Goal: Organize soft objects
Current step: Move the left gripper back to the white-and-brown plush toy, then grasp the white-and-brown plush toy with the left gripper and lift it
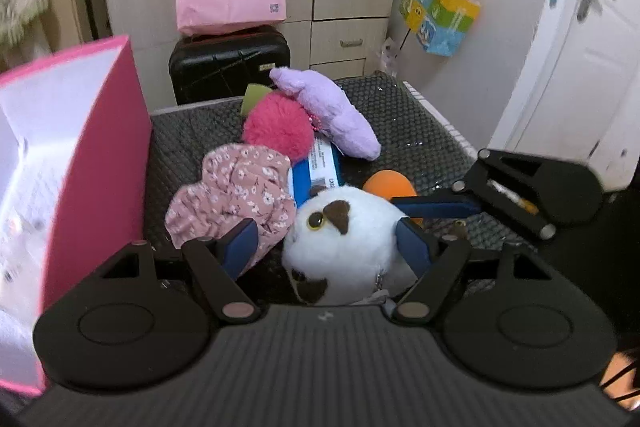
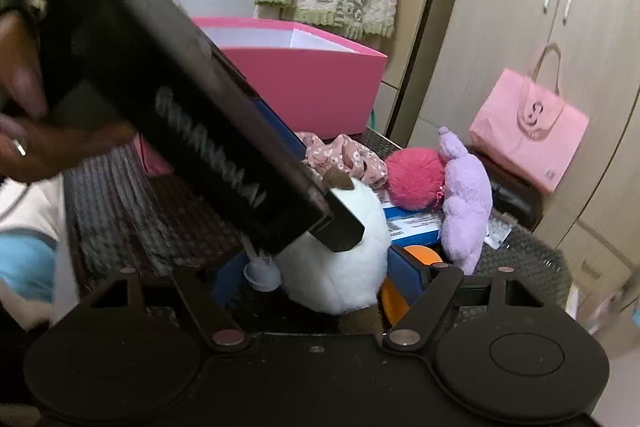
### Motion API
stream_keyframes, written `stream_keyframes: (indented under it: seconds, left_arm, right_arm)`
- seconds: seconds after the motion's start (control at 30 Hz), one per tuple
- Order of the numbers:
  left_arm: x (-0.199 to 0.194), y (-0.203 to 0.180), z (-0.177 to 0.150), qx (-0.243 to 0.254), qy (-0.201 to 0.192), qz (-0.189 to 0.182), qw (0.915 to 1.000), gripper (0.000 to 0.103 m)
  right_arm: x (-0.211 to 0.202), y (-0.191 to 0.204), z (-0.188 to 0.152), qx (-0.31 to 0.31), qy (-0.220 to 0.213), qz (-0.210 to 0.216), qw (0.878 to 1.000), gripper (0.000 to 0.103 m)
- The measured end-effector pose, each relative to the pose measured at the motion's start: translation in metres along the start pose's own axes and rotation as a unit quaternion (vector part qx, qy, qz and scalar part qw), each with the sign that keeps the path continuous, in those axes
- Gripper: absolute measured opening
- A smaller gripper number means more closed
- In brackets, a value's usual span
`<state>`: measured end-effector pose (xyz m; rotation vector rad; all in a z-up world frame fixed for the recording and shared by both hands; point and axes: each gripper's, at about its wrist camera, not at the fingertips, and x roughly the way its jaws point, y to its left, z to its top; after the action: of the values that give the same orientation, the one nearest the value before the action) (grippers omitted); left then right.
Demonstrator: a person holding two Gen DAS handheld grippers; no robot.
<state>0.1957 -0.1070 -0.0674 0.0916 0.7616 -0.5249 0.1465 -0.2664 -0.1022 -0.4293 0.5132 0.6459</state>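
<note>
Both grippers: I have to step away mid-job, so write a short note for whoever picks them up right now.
Left gripper: jaws open around the white plush owl, not visibly clamped.
Right gripper: also open around the owl, from the other side.
On the dark mat: floral fabric piece, pink pom-pom, purple plush, orange ball, blue-and-white card.
Pink box stands open at the mat's left; what little of its inside shows holds no toys.
Done: nothing visibly sorted.
Left: probably grip the owl with one gripper, box it, then the other soft things.
</note>
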Motion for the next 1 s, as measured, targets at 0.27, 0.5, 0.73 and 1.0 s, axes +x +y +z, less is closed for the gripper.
stream_keyframes:
  seconds: [0.27, 0.5, 0.73, 1.0]
  left_arm:
    - [0.012, 0.008, -0.019, -0.056, 0.012, -0.04, 0.9976, 0.079]
    - [0.017, -0.003, -0.029, -0.048, 0.008, -0.042, 0.998, 0.073]
    - [-0.002, -0.008, -0.034, -0.037, -0.007, -0.04, 0.9985, 0.072]
    - [-0.03, -0.011, -0.04, -0.03, -0.011, -0.041, 0.9987, 0.072]
  right_arm:
    - [0.008, 0.01, -0.009, -0.021, -0.011, -0.026, 0.999, 0.081]
    - [0.008, 0.021, -0.006, -0.031, -0.011, -0.056, 0.998, 0.076]
    - [-0.008, 0.026, -0.002, -0.014, -0.016, -0.065, 0.998, 0.074]
    - [-0.027, 0.046, 0.008, 0.0, -0.02, -0.07, 0.997, 0.074]
